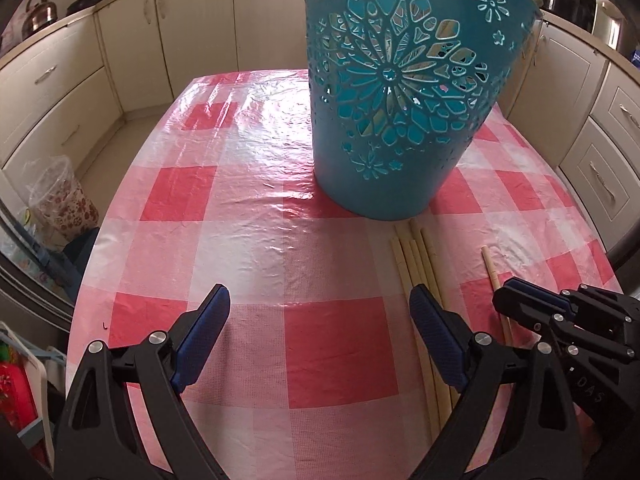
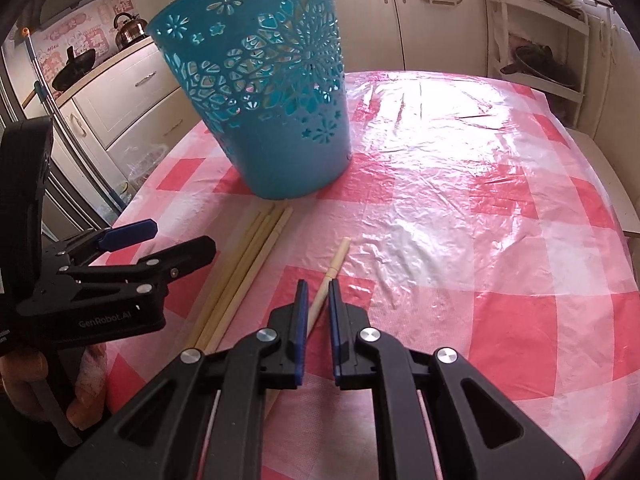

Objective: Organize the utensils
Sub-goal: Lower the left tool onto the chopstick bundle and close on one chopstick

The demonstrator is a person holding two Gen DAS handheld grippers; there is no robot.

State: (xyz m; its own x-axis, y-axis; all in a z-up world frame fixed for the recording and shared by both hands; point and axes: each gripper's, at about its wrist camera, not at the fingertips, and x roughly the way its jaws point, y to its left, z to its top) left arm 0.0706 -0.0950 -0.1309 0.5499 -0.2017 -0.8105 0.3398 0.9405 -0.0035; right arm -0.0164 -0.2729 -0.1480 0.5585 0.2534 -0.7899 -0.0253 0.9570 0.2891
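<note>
A teal plastic basket (image 1: 392, 92) (image 2: 272, 92) with flower cut-outs stands upright on the red-and-white checked tablecloth (image 1: 248, 200). Just in front of its base lies a bundle of several pale wooden chopsticks (image 1: 416, 256) (image 2: 256, 248). A single chopstick (image 1: 491, 268) (image 2: 338, 258) lies apart to their right. My right gripper (image 2: 317, 300) (image 1: 505, 295) is shut on that single chopstick, low at the table. My left gripper (image 1: 320, 296) (image 2: 168, 240) is wide open and holds nothing. Its right finger sits over the bundle's left edge.
Cream kitchen cabinets (image 1: 132, 40) ring the table. A kettle (image 1: 40, 12) stands on the left counter. A patterned plastic bin (image 1: 60, 200) sits on the floor at the left. A white rack (image 2: 540, 60) stands beyond the table's far right corner.
</note>
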